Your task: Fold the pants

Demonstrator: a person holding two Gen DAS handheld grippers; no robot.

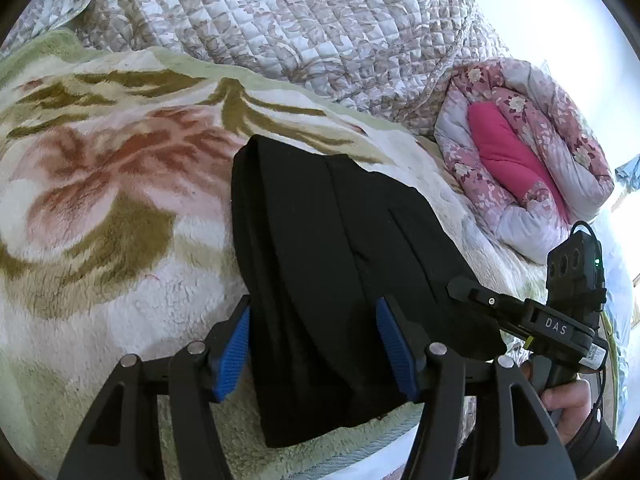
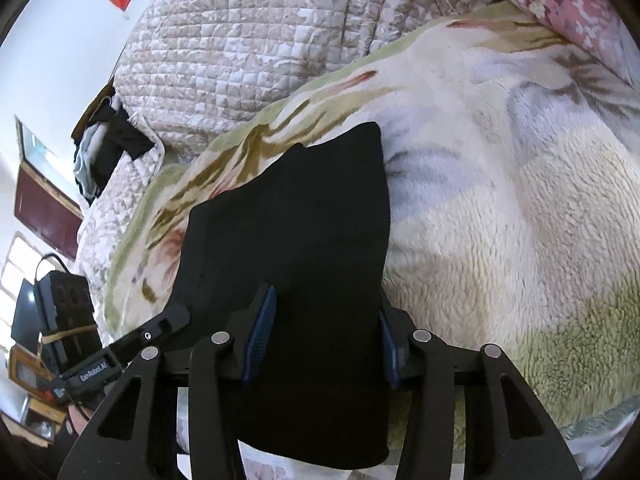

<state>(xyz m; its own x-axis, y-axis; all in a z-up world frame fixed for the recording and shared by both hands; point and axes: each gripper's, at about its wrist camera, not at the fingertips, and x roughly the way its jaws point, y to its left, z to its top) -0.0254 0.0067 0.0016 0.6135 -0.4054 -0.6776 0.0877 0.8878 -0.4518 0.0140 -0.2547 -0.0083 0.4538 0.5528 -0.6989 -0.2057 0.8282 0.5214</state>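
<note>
The black pants lie folded into a narrow stack on a fluffy floral blanket. My left gripper is open, its blue pads on either side of the near end of the pants, above the cloth. The right gripper shows in the left wrist view at the pants' right edge. In the right wrist view the pants run away from me, and my right gripper is open with its blue pads straddling the near end. The left gripper's tip shows at the lower left.
A quilted beige bedspread is heaped behind the blanket. A rolled pink floral quilt lies at the right. Dark clothes lie at the bedspread's left end. The blanket's near edge drops off the bed.
</note>
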